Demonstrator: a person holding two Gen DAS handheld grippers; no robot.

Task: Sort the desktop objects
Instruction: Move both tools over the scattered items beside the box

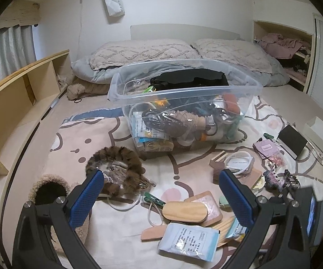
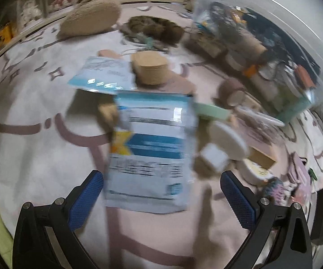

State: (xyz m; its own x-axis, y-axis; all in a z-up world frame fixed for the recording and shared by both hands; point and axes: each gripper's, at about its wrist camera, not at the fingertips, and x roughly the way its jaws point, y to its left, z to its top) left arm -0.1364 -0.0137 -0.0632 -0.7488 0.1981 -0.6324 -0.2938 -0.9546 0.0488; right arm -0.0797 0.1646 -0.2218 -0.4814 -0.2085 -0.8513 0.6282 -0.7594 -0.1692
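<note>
Beside the clear bin (image 1: 183, 103), nearer us, a blue-and-white packet (image 2: 152, 152) lies flat on the blanket (image 2: 38, 157); we hold our right gripper (image 2: 161, 192) wide open and empty above it, left gripper (image 1: 161, 190) likewise spread, holding nothing.

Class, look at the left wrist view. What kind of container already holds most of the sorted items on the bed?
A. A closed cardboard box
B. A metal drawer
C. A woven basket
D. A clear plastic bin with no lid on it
D: the clear plastic bin stands open on the bedspread, its mixed contents visible through the see-through walls.
</note>
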